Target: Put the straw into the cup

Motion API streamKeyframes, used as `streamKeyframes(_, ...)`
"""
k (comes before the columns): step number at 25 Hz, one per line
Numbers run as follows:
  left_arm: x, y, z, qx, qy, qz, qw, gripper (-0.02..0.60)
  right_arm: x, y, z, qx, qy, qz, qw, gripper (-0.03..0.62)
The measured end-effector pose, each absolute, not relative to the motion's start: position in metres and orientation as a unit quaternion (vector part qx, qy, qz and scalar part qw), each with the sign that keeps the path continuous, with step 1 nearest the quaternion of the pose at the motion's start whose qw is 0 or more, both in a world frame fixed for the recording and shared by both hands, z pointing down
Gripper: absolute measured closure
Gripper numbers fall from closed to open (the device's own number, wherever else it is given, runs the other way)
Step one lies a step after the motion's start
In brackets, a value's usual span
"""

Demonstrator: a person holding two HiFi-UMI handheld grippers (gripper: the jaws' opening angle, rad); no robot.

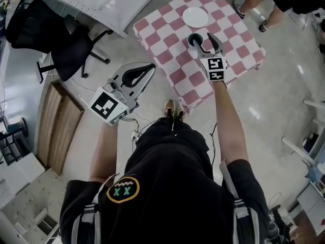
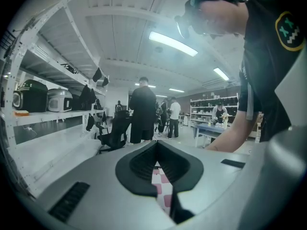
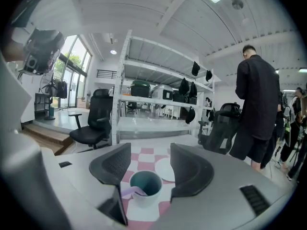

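A white cup with a teal inside (image 3: 145,188) stands on the pink-and-white checked table (image 3: 144,152), just below and between the jaws of my right gripper (image 3: 150,153). A lavender straw (image 3: 130,192) rests in the cup and bends out over its left rim. The right jaws stand wide apart with nothing pressed between them. In the head view the right gripper (image 1: 204,40) hovers over the cup (image 1: 194,38) near the middle of the table (image 1: 167,55). My left gripper (image 1: 150,67) hangs off the table's left edge, jaws together and empty; its own view shows the left gripper (image 2: 156,145) shut.
A white plate (image 1: 195,17) lies on the table beyond the cup. A black office chair (image 1: 66,44) and a white desk (image 1: 101,1) stand to the left, with a wooden platform (image 1: 56,126) on the floor. A person's legs (image 1: 254,4) are past the table's far right corner.
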State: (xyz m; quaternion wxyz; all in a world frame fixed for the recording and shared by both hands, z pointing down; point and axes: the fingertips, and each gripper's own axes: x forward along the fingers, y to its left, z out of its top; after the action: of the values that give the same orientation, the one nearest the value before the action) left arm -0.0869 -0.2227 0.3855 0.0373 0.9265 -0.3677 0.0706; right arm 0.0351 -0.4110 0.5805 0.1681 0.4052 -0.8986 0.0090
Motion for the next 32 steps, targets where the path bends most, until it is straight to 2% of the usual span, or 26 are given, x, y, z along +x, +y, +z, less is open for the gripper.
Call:
streamKeyframes(17, -0.051, -0.201, 0.365, 0.946, -0.321, 0.038, 0.012, 0.563, 0.053, -0.297, 0.427, 0.369, -0.921, -0.096, 0.083, 0.313)
streamKeyframes(22, -0.044, -0.194, 0.361, 0.949, -0.314, 0.033, 0.009, 0.563, 0.053, -0.254, 0.392, 0.351, -0.928, -0.117, 0.038, 0.317)
streamKeyframes(25, -0.039, -0.189, 0.36, 0.95, -0.31, 0.03, 0.008, 0.563, 0.053, -0.23, 0.386, 0.344, -0.932, -0.113, 0.032, 0.347)
streamKeyframes(32, -0.031, -0.184, 0.359, 0.952, -0.304, 0.028, 0.007, 0.563, 0.053, -0.192, 0.372, 0.339, -0.936, -0.091, 0.018, 0.511)
